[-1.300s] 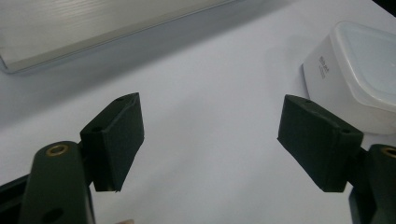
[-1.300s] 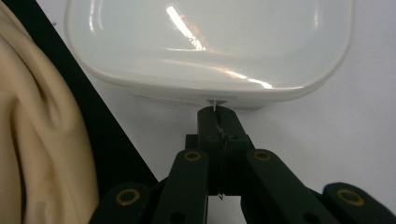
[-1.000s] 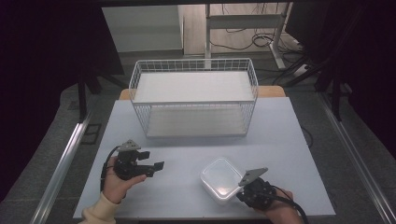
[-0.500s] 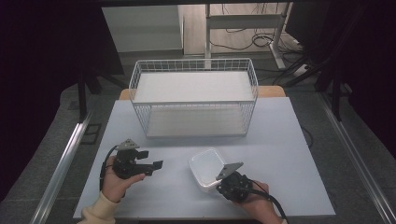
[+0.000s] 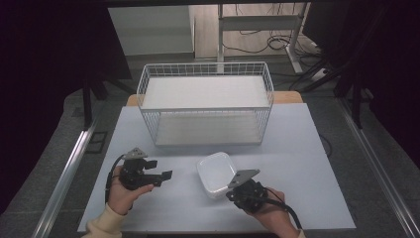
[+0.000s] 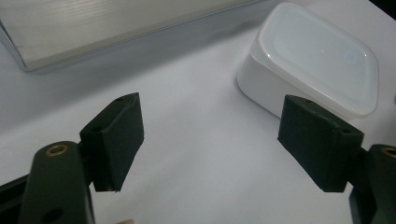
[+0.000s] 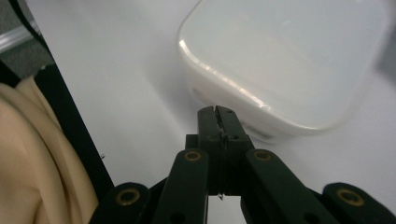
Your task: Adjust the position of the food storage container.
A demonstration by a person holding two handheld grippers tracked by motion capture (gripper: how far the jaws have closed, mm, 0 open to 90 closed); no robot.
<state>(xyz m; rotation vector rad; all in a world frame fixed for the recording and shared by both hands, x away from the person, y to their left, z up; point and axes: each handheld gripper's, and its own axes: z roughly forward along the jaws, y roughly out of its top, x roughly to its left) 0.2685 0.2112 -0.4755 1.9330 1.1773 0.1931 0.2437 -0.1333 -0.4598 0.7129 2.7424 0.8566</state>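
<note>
From the high view, a white lidded container [image 5: 216,173] sits on the pale table [image 5: 307,163], at about 6 o'clock from the white wire basket [image 5: 205,101] that stands toward the far edge. The right tongs [image 5: 229,194] lie at the container's 5 o'clock corner, right against it, held by the right hand [image 5: 270,215]. The left tongs [image 5: 163,176] are at the container's 9 o'clock, well apart from it, in the left hand [image 5: 124,193], and point toward it.

In the left gripper view, the left tongs [image 6: 210,144] stand released, jaws wide apart with bare table between them. The container [image 6: 313,58] lies beyond, at 1 o'clock, its lid on; the basket's floor [image 6: 93,28] runs along at 11 o'clock.

In the right gripper view, the right tongs [image 7: 218,116] are clenched, pads pressed together with nothing between them, their tip at the container's [image 7: 285,60] near wall, low down. Whether the tip touches the wall cannot be told. A cream sleeve [image 7: 32,158] fills the space at 8 o'clock.
</note>
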